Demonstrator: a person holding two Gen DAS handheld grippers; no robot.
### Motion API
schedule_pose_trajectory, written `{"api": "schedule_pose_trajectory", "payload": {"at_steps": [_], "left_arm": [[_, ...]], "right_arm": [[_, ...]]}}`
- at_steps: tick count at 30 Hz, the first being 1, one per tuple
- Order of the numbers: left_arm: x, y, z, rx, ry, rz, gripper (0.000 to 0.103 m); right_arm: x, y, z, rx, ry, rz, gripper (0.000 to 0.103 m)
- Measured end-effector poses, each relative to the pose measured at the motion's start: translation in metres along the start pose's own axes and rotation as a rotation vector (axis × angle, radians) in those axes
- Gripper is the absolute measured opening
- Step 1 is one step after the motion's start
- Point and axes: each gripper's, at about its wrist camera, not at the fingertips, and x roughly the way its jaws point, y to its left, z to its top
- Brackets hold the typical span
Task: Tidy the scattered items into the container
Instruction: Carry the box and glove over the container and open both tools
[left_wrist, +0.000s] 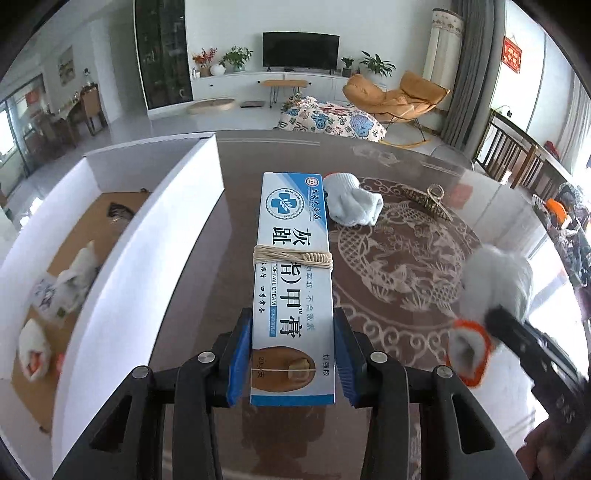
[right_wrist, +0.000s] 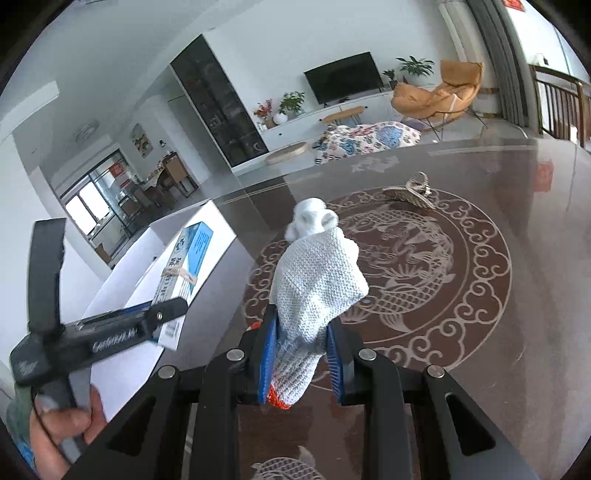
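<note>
Beyond my dark glossy table (left_wrist: 424, 177), at twelve o'clock, a black television (left_wrist: 301, 50) stands on a white cabinet (left_wrist: 280, 83) against the white wall. At one o'clock sits an orange rocking chair (left_wrist: 397, 96); at two o'clock, grey curtains (left_wrist: 469, 74) in daylight.

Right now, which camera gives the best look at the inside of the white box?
The left wrist view: it looks down into the white box, showing its brown floor and items already inside. The right wrist view catches only its outer walls, partly behind the cream carton, nothing of the inside.
</note>
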Motion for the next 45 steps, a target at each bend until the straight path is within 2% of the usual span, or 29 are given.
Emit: {"api": "schedule_pose_trajectory", "payload": {"at_steps": [5, 10, 17, 23, 28, 31, 35, 40, 45], "left_arm": [[-0.028, 0.005, -0.015, 0.016, -0.019, 0.015, 0.041], [-0.040, 0.009, -0.019, 0.008, -0.034, 0.029, 0.041], [-0.063, 0.028, -0.028, -0.014, -0.042, 0.016, 0.041], [-0.082, 0.068, -0.041, -0.081, -0.026, -0.018, 0.041], [-0.103, 0.121, -0.048, -0.131, -0.001, -0.021, 0.041], [-0.115, 0.156, -0.032, -0.150, -0.019, -0.006, 0.041], [-0.107, 0.203, 0.007, -0.158, -0.038, 0.054, 0.041], [-0.063, 0.265, 0.054, -0.224, 0.006, 0.052, 0.041], [-0.009, 0.314, 0.087, -0.288, 0.061, 0.050, 0.041]], "right_arm": [[-0.002, 0.026, 0.004, -0.055, 0.001, 0.025, 0.025], [0.001, 0.047, 0.007, -0.101, 0.008, 0.039, 0.025], [0.010, 0.079, 0.007, -0.156, 0.030, 0.077, 0.025], [0.017, 0.128, 0.013, -0.260, 0.046, 0.139, 0.025], [0.031, 0.172, 0.008, -0.362, 0.087, 0.207, 0.025], [0.047, 0.203, 0.016, -0.407, 0.097, 0.258, 0.025], [0.079, 0.247, 0.039, -0.462, 0.097, 0.313, 0.025], [0.140, 0.293, 0.081, -0.525, 0.080, 0.296, 0.025], [0.207, 0.322, 0.111, -0.501, 0.131, 0.288, 0.025]]}}
